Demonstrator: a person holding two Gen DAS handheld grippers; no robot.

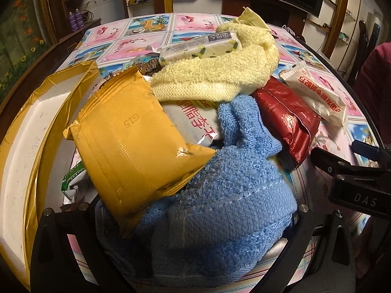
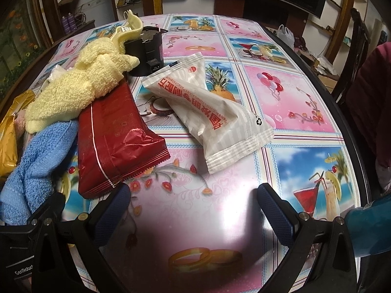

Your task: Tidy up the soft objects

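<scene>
In the left wrist view, the left gripper [image 1: 195, 239] is reaching into a heap of soft things near the table's near-left part; its fingertips are buried under the blue towel [image 1: 220, 195], so I cannot tell whether they are clamped on it or merely apart around it. An orange packet [image 1: 132, 144] is leaning on that towel, a yellow towel [image 1: 215, 73] is lying beyond it with a lemon-print tissue pack [image 1: 200, 46] on top, and a gold-edged white box [image 1: 22, 131] is sitting at the left edge, probably the place for sorting. Lifting the towel well would mean rising slowly, since the orange packet looks likely to slide off. In the right wrist view, the right gripper [image 2: 193, 214] is hovering above bare tablecloth [image 2: 293, 97] near the front edge, fingers [image 2: 276, 212] wide apart and holding nothing. The red packet [image 2: 114, 136] is lying just ahead-left, the white packet [image 2: 212, 119] beside it toward the middle.
</scene>
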